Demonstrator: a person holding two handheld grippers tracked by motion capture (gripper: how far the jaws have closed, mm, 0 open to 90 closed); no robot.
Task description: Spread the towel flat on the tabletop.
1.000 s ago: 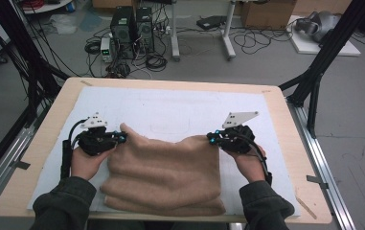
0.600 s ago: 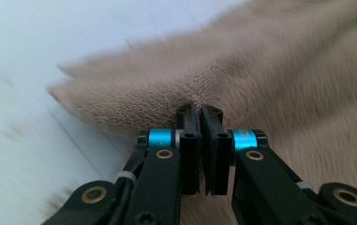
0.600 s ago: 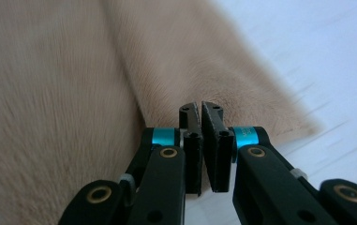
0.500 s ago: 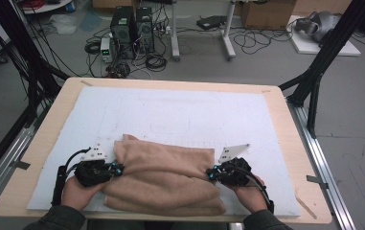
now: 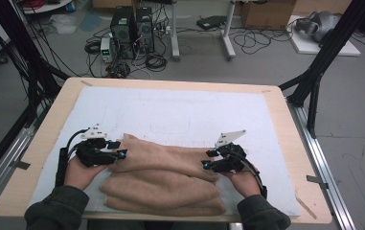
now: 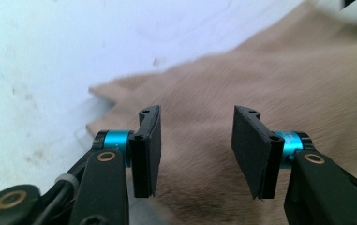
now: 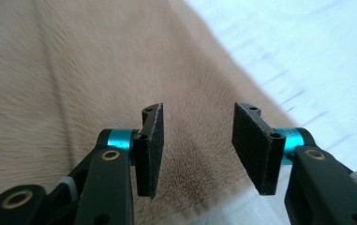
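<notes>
A tan fuzzy cloth (image 5: 163, 179) lies folded in layers on the white mat (image 5: 180, 112), near the table's front edge. My left gripper (image 5: 119, 149) sits at the cloth's far left corner and my right gripper (image 5: 208, 159) at its right edge. Both sets of jaws have just been opening. In the left gripper view the left gripper (image 6: 195, 150) stands open over the cloth (image 6: 270, 79), with nothing pressed between its pads. In the right gripper view the right gripper (image 7: 196, 147) is also open above the cloth (image 7: 73, 70), close to its edge.
The wooden table (image 5: 285, 139) carries the white mat under the cloth. Black frame posts (image 5: 314, 76) rise beside the table's right and left sides. Computers and cables (image 5: 132, 28) are on the floor beyond the far edge.
Both grippers held the cloth's far corners shut, then came down and toward the person with them. Their jaws have now opened and the cloth lies loose on the pile.
</notes>
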